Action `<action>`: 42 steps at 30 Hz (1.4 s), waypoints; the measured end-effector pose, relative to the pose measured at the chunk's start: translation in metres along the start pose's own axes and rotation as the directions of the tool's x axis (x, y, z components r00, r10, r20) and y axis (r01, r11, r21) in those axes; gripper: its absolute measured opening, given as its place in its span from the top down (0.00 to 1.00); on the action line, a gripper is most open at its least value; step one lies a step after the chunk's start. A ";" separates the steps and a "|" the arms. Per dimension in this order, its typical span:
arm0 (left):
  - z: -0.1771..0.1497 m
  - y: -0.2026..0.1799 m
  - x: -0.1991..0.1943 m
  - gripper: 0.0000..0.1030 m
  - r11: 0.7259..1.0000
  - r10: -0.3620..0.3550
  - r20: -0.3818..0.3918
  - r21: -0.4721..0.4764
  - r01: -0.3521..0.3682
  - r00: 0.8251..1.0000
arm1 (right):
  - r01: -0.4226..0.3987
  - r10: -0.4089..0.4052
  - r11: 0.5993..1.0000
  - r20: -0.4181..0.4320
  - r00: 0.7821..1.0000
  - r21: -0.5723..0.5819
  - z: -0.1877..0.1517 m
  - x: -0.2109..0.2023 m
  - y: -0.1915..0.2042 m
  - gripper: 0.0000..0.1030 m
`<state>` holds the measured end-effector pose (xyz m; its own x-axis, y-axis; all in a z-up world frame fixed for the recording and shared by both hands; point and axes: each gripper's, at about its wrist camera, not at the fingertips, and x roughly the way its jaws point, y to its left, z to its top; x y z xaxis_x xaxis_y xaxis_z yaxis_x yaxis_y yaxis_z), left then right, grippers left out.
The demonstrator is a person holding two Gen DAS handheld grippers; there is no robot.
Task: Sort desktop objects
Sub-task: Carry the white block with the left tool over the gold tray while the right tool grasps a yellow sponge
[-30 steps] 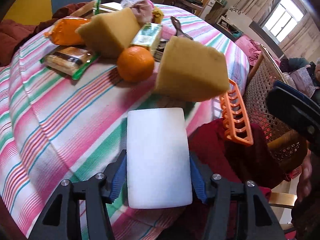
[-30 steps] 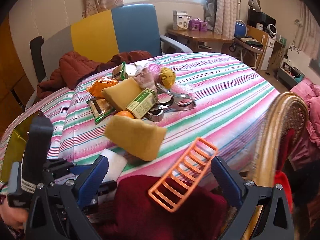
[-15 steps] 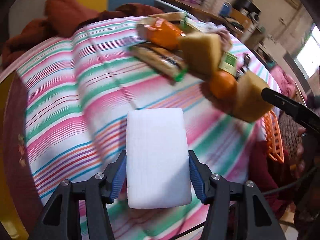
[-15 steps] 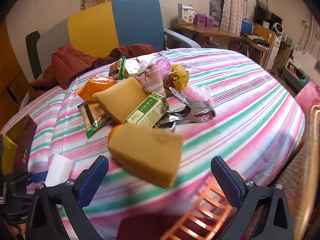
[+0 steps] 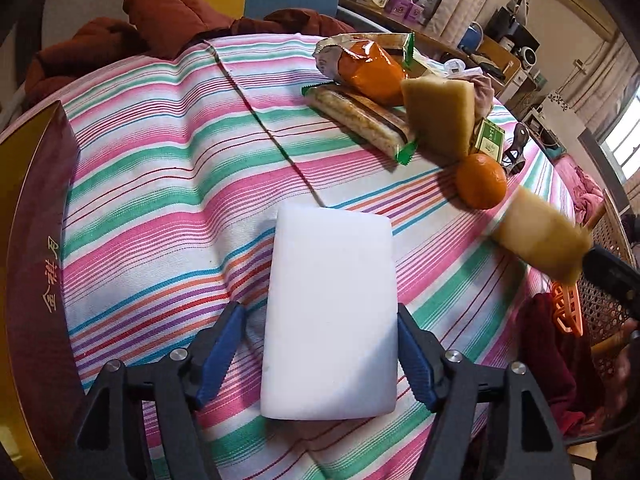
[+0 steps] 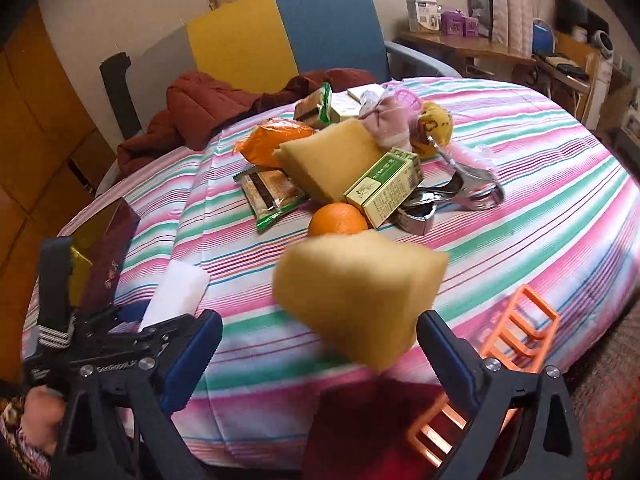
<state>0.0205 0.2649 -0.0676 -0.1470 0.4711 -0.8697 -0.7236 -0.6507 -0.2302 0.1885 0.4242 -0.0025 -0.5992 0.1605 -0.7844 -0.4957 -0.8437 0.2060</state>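
White and soft-looking, the rectangular foam block [image 5: 332, 316] lies flat on the striped tablecloth [image 5: 168, 184] near the table's close edge, between the blue pads of the left gripper [image 5: 320, 356]. The jaws of this gripper are opening: a narrow gap shows on the left side of the block, and on the right side the pad is at most just touching it, so the block is released and rests on the cloth. In the right wrist view the same gripper [image 6: 160, 320] is seen at the lower left, with a hand [image 6: 36, 420] around its handle and the white block reaching out in front of it.

The right gripper [image 6: 320, 360] has its two blue fingers [image 6: 192, 356] wide apart, with nothing pressed between them. A yellow-brown wedge-shaped sponge [image 6: 356, 296] appears blurred just ahead of it, over the table edge; I cannot tell whether anything supports it.

Further back stands the heap of desktop objects: a second yellow-brown sponge [image 6: 336, 160], a round orange fruit [image 6: 338, 220], a green and cream carton [image 6: 384, 186], an orange snack bag [image 6: 276, 140], a biscuit packet with green ends [image 6: 272, 196] and a shiny metal clamp [image 6: 468, 188]. A dark red box with gold edges [image 5: 36, 264] lies at the left of the white block. An orange plastic rack [image 6: 516, 328] hangs at the table edge on the right.
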 end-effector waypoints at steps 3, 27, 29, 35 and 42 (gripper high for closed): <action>0.000 0.003 -0.002 0.28 1.000 -0.007 0.006 -0.013 0.007 1.000 | 0.015 -0.016 0.999 0.030 0.999 0.031 0.003 -0.010 -0.005 0.01; -0.001 -0.004 0.009 0.26 1.000 0.011 -0.020 0.021 -0.010 1.000 | 0.084 -0.077 0.994 -0.097 0.992 0.067 0.000 0.019 -0.004 0.23; 0.000 0.007 0.003 0.43 0.999 0.003 -0.010 -0.037 -0.003 1.000 | 0.080 -0.075 0.995 -0.089 0.993 0.060 0.001 0.016 0.000 0.23; 0.001 0.033 -0.023 0.44 0.990 -0.069 0.063 -0.123 0.076 0.996 | 0.033 -0.030 0.999 -0.078 0.997 0.033 0.008 0.009 0.019 0.24; 0.017 0.030 -0.064 0.43 0.993 -0.019 0.144 -0.111 0.036 0.989 | -0.063 0.058 0.996 -0.070 0.996 -0.063 0.030 0.007 0.069 0.24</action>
<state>-0.0032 0.2247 -0.0117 -0.2286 0.5645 -0.7932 -0.6492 -0.6955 -0.3079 0.1311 0.3823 0.0234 -0.5818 0.0751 -0.8098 -0.4164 -0.8829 0.2172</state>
